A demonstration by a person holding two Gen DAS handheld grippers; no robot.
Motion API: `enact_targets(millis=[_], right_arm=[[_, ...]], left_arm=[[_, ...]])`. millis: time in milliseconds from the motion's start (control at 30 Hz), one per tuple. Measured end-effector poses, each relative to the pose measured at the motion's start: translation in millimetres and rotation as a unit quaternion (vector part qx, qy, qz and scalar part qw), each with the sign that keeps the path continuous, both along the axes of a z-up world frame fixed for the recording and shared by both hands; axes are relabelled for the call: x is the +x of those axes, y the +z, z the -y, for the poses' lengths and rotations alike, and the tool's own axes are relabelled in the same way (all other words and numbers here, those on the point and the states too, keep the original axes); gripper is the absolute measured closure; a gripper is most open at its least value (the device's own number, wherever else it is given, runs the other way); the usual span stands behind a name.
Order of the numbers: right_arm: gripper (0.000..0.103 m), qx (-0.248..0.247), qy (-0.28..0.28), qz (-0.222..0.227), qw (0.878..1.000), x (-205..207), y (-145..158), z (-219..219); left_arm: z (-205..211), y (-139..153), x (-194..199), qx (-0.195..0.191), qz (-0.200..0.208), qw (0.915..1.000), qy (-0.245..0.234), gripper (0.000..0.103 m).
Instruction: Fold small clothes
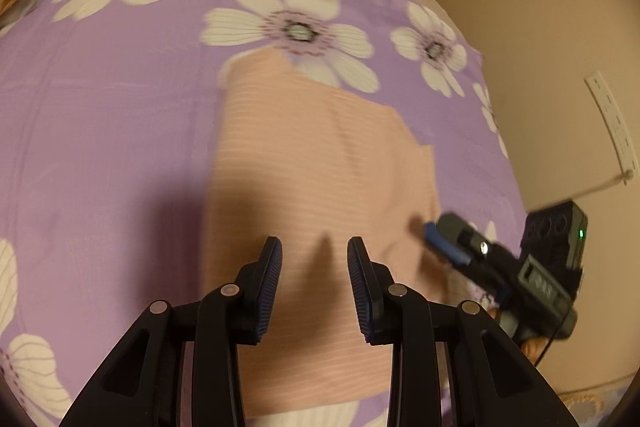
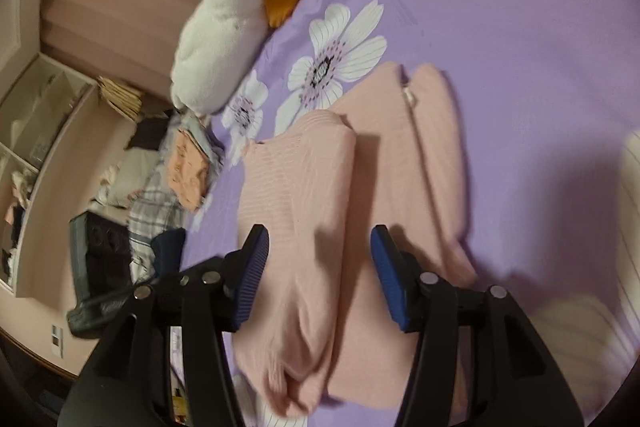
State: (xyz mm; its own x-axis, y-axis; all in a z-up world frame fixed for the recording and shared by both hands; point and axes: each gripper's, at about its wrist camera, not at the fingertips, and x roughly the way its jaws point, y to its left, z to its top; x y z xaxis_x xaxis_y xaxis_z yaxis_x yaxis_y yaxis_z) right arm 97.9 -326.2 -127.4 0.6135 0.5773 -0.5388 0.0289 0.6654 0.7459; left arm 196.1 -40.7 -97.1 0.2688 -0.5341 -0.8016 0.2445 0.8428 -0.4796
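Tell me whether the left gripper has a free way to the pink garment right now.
Probably yes: the left gripper is open, with the pink garment lying flat on the purple floral sheet directly ahead and nothing between them.

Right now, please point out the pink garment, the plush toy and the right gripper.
pink garment (image 2: 304, 187): right wrist view, on the folded-over top layer.
plush toy (image 2: 216, 39): right wrist view, on its white body.
right gripper (image 1: 448, 247): left wrist view, at its blue-padded tip over the garment's edge.
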Motion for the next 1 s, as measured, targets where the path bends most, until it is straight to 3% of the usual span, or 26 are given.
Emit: enact_targets(millis=[100, 233, 367, 467, 600, 867, 1000], right_arm=[[0.049, -0.046, 0.011, -0.012, 0.999, 21.7, -3.6, -15.1], [0.049, -0.072, 0.022, -0.004, 0.997, 37.9, -4.5, -27.3], [0.073, -0.101, 0.038, 0.021, 0.994, 44.6, 1.9, -36.1], [0.092, -0.125, 0.044, 0.014, 0.991, 54.9, -2.9, -39.7], [0.094, -0.134, 0.045, 0.022, 0.990, 58.7, -0.2, -40.2], [0.094, -0.178, 0.022, 0.085, 0.980, 54.1, 55.6, -22.0], [0.094, -0.213, -0.004, 0.056, 0.975, 58.8, 47.5, -5.6]], left_arm=[[-17.0, -6.9, 0.6, -0.012, -0.007, 0.9998, 0.015, 0.072], [-26.3, -12.4, 2.5, -0.015, -0.010, 0.9996, 0.019, 0.072], [-29.9, -16.9, 5.5, -0.020, -0.012, 0.9995, 0.020, 0.072], [-32.7, -18.9, 6.1, -0.023, -0.014, 0.9994, 0.022, 0.072], [-34.2, -19.9, 6.7, -0.026, -0.015, 0.9993, 0.022, 0.072], [-23.8, -13.4, 11.6, -0.036, -0.007, 0.9993, 0.007, 0.072], [-10.7, -9.0, 13.7, -0.037, 0.003, 0.9993, -0.004, 0.072]])
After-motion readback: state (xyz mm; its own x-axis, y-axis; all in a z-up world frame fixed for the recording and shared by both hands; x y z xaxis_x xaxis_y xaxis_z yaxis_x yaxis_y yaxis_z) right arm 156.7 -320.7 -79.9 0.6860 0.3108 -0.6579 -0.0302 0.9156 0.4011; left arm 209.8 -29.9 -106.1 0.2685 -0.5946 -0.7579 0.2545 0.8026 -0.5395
